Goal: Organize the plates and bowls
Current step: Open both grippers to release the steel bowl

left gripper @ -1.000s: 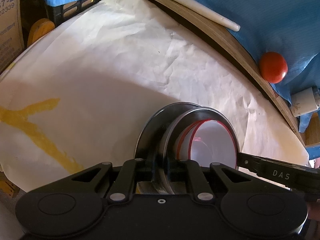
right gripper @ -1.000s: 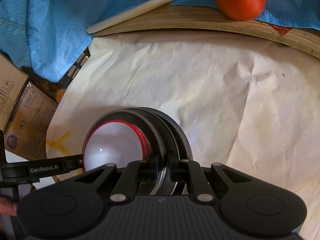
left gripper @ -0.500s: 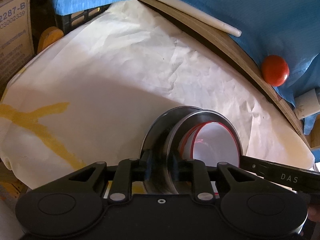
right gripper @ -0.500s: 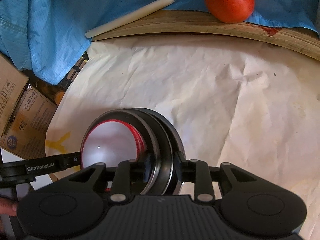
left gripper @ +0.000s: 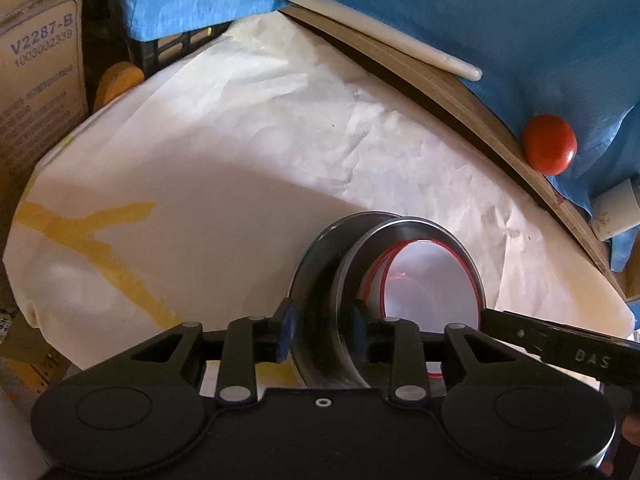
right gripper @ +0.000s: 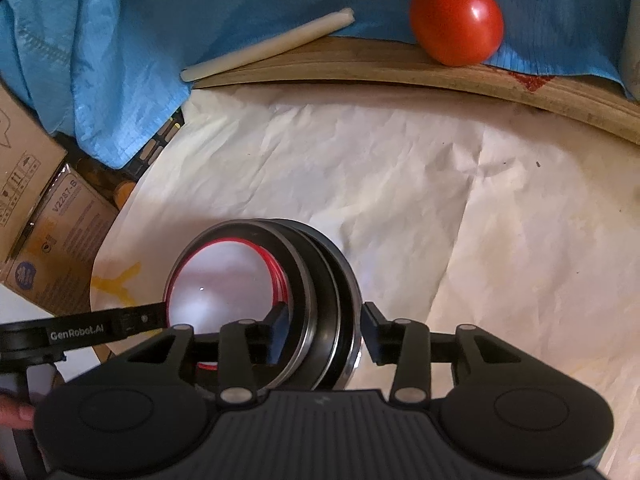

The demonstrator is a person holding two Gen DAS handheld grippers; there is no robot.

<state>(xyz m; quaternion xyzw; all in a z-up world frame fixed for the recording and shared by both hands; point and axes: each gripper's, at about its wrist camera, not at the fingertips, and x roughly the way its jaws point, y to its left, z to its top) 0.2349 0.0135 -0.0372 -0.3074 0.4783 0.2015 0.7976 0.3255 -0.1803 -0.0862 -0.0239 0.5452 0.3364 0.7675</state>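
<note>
Stack of nested bowls (left gripper: 384, 300) sits on crumpled white paper (left gripper: 240, 168) over the table: steel outer bowls, dark between rims, a white bowl with red rim (right gripper: 222, 280) innermost. Stack looks tilted toward the left gripper's side.

Left gripper (left gripper: 320, 330) straddles the stack's near rim, jaws opening, blue pad off the steel wall. Right gripper (right gripper: 324, 330) straddles the opposite rim, jaws opening too, gaps visible beside both pads. Neither pinches the stack now.

Around: red tomato (right gripper: 456, 20) on blue cloth (right gripper: 100, 40) past the wooden board edge (right gripper: 400, 72), white stick (right gripper: 268, 46) beside it, cardboard box (left gripper: 40, 80) off the table's left, yellow stain (left gripper: 84, 232) on paper. Nothing blocks the stack.

Versus a second ago: both grippers were clamped on the rims; now released. Stack barely shifted.
</note>
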